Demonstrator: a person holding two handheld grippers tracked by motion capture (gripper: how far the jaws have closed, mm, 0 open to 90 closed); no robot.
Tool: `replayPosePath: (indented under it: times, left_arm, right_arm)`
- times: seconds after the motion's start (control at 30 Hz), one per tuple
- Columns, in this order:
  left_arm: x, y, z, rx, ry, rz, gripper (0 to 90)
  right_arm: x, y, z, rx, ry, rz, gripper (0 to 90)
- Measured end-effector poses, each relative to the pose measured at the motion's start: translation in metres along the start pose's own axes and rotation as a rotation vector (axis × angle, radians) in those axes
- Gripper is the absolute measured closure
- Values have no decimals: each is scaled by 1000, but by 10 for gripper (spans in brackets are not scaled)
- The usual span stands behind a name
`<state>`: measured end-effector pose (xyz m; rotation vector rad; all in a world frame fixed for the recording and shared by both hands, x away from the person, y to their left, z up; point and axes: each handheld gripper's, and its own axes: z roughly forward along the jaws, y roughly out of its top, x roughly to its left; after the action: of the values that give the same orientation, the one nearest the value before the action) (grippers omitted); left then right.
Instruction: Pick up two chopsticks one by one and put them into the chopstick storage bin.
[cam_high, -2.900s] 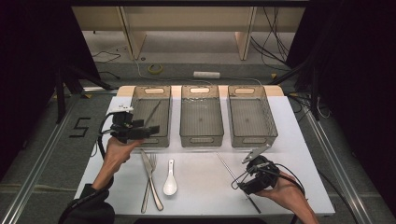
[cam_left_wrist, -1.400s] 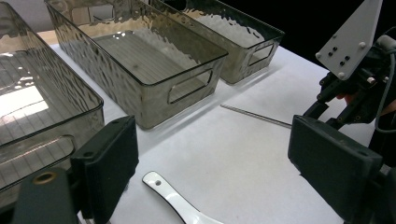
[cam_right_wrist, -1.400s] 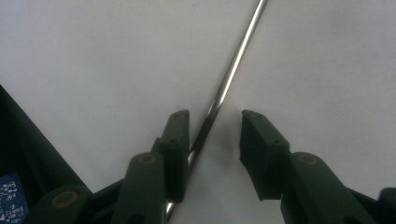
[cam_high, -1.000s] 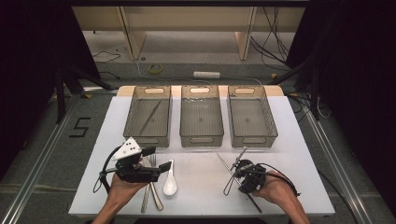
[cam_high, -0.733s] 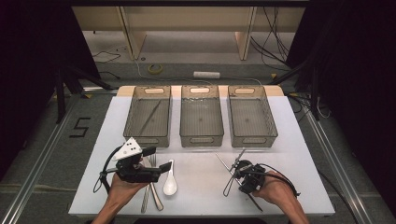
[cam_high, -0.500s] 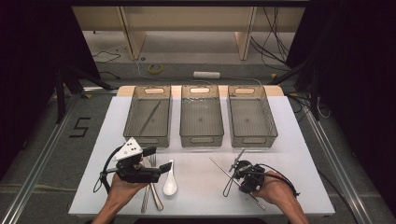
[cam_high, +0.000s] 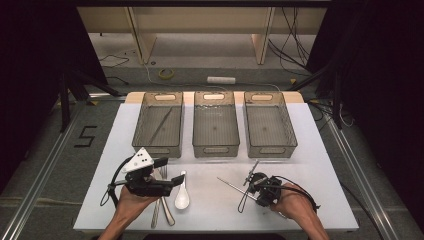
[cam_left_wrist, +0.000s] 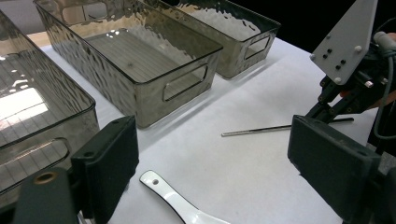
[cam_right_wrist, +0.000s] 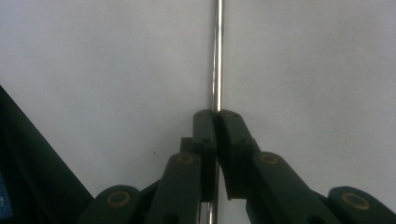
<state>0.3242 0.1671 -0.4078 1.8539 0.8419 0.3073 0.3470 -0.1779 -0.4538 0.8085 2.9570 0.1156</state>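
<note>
My right gripper (cam_high: 251, 190) is low over the white table, shut on a thin metal chopstick (cam_high: 231, 184) that points left from its jaws. In the right gripper view the chopstick (cam_right_wrist: 217, 56) runs straight up from between the closed pads (cam_right_wrist: 205, 130). My left gripper (cam_high: 169, 171) hovers open over a white spoon (cam_high: 181, 197), a fork and a knife (cam_high: 161, 212). The left gripper view shows its wide-apart jaws, the spoon (cam_left_wrist: 180, 205) between them and the chopstick (cam_left_wrist: 261, 129) farther off. Another chopstick (cam_high: 161, 125) lies in the left bin (cam_high: 145, 122).
Three smoky clear bins stand in a row at the back: left, middle (cam_high: 215, 150) and right (cam_high: 289, 132). The middle and right ones hold nothing I can see. Bare white table (cam_high: 320, 165) lies between the bins and my grippers.
My left gripper has come back from the left bin to the cutlery near the front. The chopstick's free end has swung a little left and toward the front in my right gripper.
</note>
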Motion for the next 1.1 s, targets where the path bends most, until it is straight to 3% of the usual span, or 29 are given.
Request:
replayPosePath:
  times: [0.2, 0.33, 0.53, 0.63, 0.83, 1.1]
  left_arm:
    - [-2, 0, 2, 16, -12, 14, 160]
    - [-4, 1, 6, 35, -45, 0, 160]
    - [-13, 7, 16, 69, -100, 34, 161]
    - [-21, 10, 26, 107, -127, 70, 161]
    - [-40, 15, 43, 184, -162, 183, 164]
    - [-54, 14, 62, 276, -199, 262, 179]
  right_arm:
    - [2, 0, -4, -31, -15, -42, 863]
    - [1, -1, -15, -73, -29, -55, 863]
    - [2, 0, -28, -105, -41, -73, 863]
    - [5, 3, -35, -118, -50, -96, 863]
    - [17, 11, -48, -125, -65, -164, 863]
    - [34, 23, -55, -118, -69, -259, 862]
